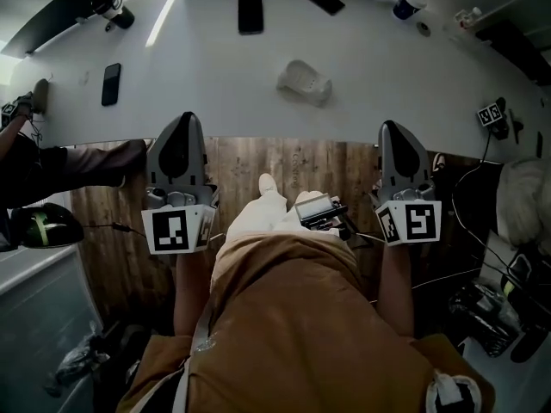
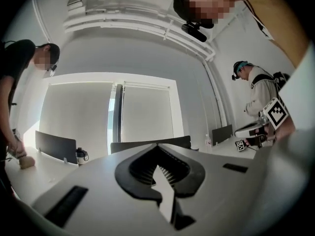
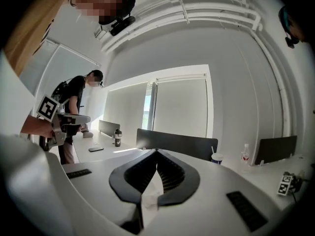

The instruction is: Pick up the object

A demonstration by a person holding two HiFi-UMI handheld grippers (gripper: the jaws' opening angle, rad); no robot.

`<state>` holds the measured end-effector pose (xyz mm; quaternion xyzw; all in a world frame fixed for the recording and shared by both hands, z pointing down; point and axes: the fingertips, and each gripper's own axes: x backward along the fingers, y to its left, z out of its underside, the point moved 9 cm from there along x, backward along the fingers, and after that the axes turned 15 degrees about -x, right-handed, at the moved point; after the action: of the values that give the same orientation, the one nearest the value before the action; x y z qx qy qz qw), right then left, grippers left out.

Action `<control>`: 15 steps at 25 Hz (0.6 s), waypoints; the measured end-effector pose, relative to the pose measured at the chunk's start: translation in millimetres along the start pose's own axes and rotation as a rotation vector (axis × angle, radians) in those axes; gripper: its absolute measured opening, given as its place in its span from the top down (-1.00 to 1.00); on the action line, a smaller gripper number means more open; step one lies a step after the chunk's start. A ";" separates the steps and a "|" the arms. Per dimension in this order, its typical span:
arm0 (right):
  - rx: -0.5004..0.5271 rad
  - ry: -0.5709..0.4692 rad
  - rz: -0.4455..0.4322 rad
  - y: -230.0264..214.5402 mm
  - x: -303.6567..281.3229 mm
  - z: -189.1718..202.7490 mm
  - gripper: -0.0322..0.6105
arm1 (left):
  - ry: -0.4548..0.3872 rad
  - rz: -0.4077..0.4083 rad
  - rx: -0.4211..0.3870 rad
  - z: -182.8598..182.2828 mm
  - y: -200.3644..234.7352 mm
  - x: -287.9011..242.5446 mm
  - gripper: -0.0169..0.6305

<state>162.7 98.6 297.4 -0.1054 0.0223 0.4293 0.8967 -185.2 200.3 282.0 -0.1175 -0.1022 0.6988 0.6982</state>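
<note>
Foreground: tan fabric garment (image 1: 293, 317).
Left gripper (image 1: 182, 120): jaws together, empty.
Right gripper (image 1: 390, 127): jaws together, empty.
Pale crumpled object (image 1: 304, 82): on white surface (image 1: 215, 67), well ahead; open jaws first, straddle squarely.

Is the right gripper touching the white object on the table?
Apart. The head view shows the right gripper at the near edge of the table, with bare tabletop between it and the white object.

Ahead of me the white table (image 1: 215, 93) carries 3 flat black phones (image 1: 250, 13), a white object (image 1: 304, 82) and a cup (image 1: 405, 5).
</note>
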 end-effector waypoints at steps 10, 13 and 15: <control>-0.107 0.051 0.011 -14.1 -32.1 15.5 0.87 | 0.025 0.023 0.003 16.7 2.7 -53.4 0.93; -0.164 0.080 -0.009 -20.6 -47.7 16.8 0.87 | 0.039 0.040 0.001 18.4 -1.2 -68.8 0.93; -0.148 0.112 -0.024 -24.6 -57.2 18.6 0.87 | 0.045 0.047 0.007 20.4 -4.2 -80.7 0.93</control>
<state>144.8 43.8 327.2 -0.1956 0.0393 0.4122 0.8890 -187.7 120.2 304.5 -0.1334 -0.0811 0.7126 0.6840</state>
